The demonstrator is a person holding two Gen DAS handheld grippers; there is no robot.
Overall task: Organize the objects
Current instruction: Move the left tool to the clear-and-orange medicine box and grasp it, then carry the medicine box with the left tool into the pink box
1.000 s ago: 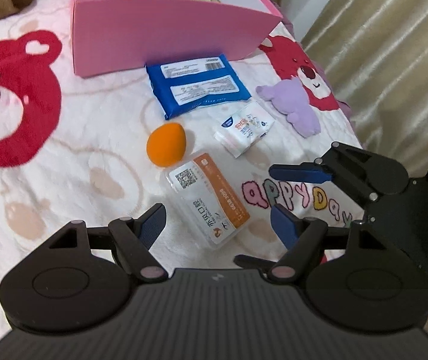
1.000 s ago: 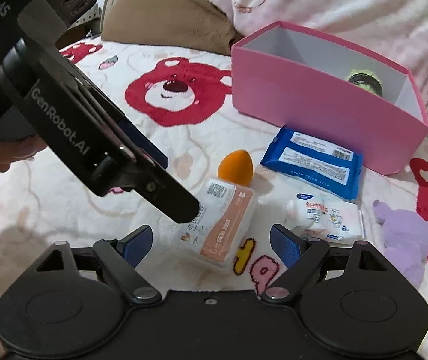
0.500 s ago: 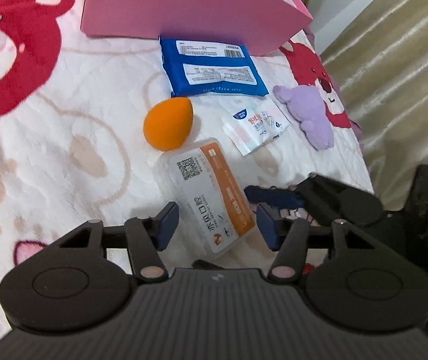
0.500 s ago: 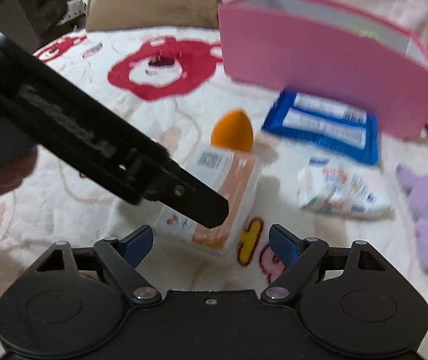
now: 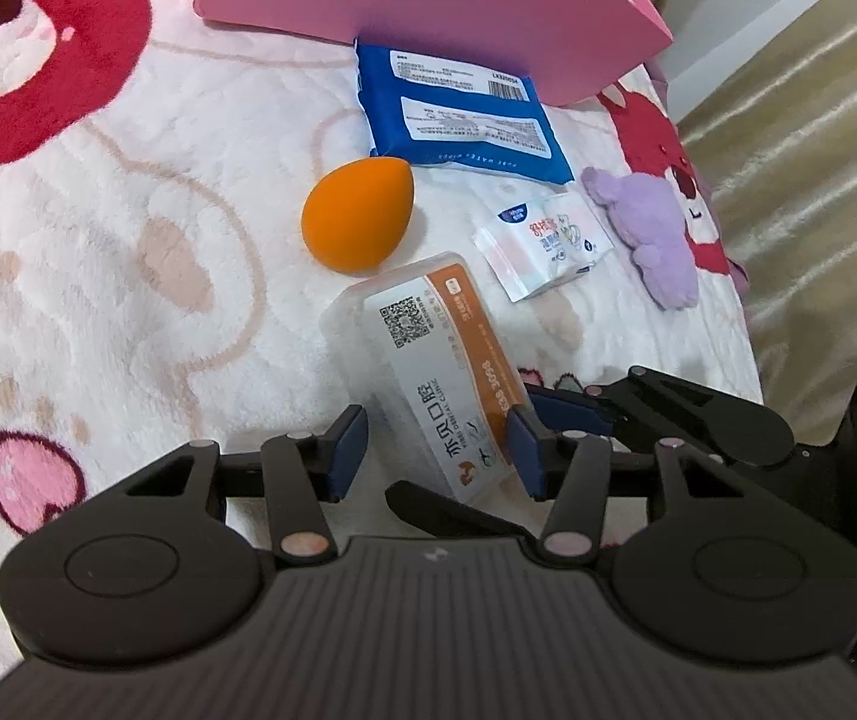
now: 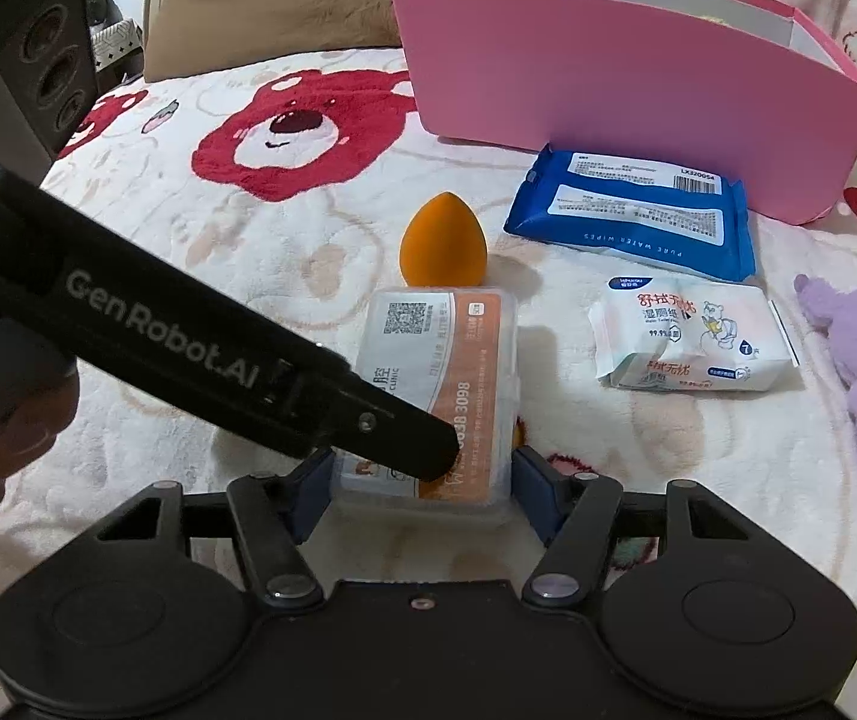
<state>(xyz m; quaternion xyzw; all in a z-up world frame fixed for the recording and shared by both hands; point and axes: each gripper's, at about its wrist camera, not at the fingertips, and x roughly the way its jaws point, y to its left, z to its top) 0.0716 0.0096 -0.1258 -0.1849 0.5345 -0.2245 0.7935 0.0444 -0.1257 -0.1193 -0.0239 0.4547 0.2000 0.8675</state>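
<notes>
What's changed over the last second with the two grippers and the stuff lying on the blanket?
Both grippers came down onto the clear plastic case, and their jaws have just been closing. The right gripper now has the case's near end between its pads. The left gripper straddles a corner, one pad touching. The orange sponge, blue wipes pack, small wipes packet, purple plush toy and pink box lie as before.

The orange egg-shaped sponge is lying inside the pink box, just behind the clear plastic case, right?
Not quite. The orange sponge lies on the blanket, outside the pink box, which stands farther back. It is just behind the clear plastic case, as you said. The right wrist view shows this.
</notes>
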